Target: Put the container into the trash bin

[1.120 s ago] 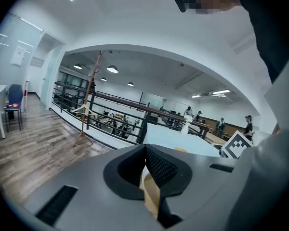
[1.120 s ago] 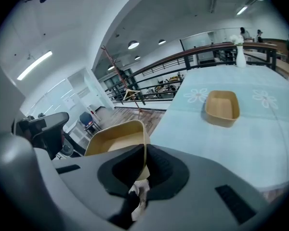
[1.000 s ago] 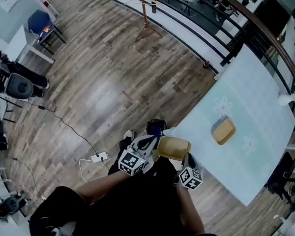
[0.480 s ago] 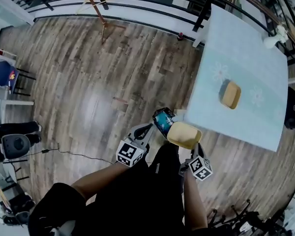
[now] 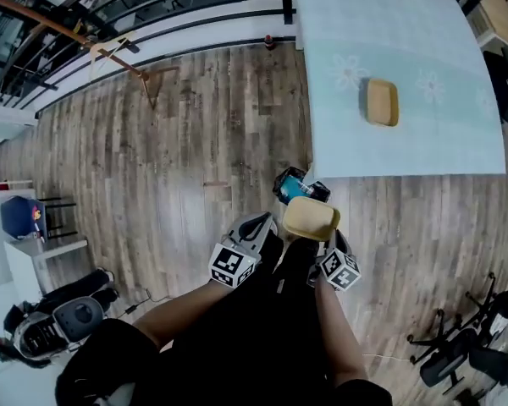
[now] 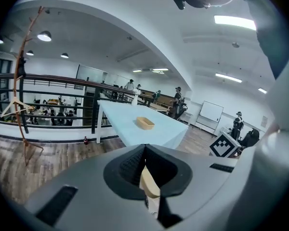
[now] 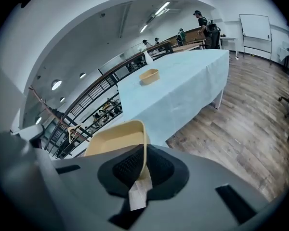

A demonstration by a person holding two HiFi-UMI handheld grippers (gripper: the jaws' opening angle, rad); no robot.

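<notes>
Tan container [image 5: 311,218] is off the tabletop [image 5: 423,134] and up in the air over the wood floor [image 5: 195,142], held by the right gripper [image 5: 322,239] alone. In the right gripper view the right gripper [image 7: 143,165] has its fingers [image 7: 126,167] pinching one side wall of the container [image 7: 116,139]. The wall runs edge-on through the seam and sticks out past the fingertips, and the open tray body hangs to the left of them. A white tag [image 7: 136,196] sits low in the seam.

In the head view the container's far edge is just beside the trash bin [image 5: 295,186], on its near side. The bin is dark with a blue inside and stands on the floor at the near left corner of the tabletop.

Left gripper [image 5: 262,223] is just left of the container. I can't tell from the head view whether they touch. In its own view the left gripper [image 6: 145,162] has its fingers [image 6: 130,165] pressed together, with a thin cream sliver [image 6: 149,182] in the seam. I can't tell what that is.

A second tan container [image 5: 381,101] lies mid-tabletop, well apart from the held one.
</notes>
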